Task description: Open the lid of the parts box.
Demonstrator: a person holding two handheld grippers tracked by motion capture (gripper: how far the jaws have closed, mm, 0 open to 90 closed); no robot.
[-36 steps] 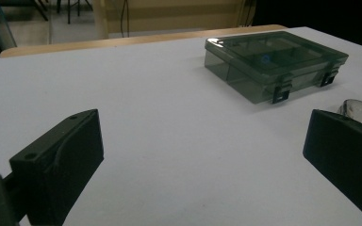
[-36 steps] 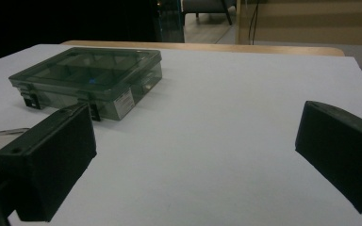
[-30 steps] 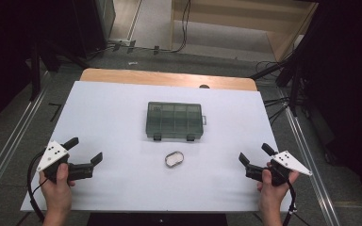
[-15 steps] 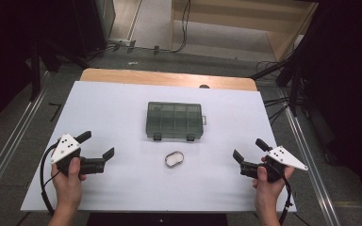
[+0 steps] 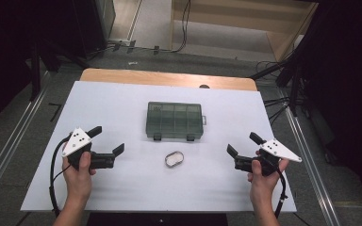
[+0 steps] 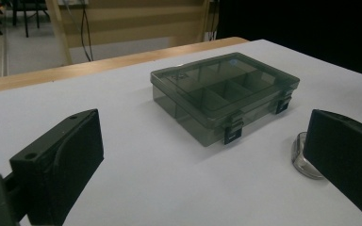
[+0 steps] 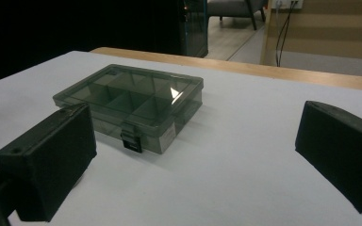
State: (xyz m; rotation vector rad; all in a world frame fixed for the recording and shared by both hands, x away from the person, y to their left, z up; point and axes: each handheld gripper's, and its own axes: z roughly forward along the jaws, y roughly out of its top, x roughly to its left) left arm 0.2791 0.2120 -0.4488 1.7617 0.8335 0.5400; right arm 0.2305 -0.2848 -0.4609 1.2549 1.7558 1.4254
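Left claw (image 5: pixel 108 140): held low over the white counter (image 5: pixel 122 188) at about 8 o'clock of the sheet; jaws spread wide, nothing between them. Right claw (image 5: pixel 246 143): held at about 4 o'clock; jaws likewise parted and empty. Both are pointed inward toward the middle of the counter.

Small oval clear-plastic case with a metallic rim (image 5: pixel 173 158): lying flat between the two claws, apart from both; seen in the left gripper view partly behind one jaw (image 6: pixel 305 162).

Smoke-grey translucent plastic organiser box with divided compartments (image 5: pixel 174 120): set at the centre of the counter, at 12 o'clock of the oval case and near it but not touching; lid down, two dark latches (image 7: pixel 132 140) on the near edge apparently fastened.

Step judged in hand: approach, no item yet touched. Next move judged to call for the box to be steadied and its front latches released, or for the oval case to be pinched across its narrow width.
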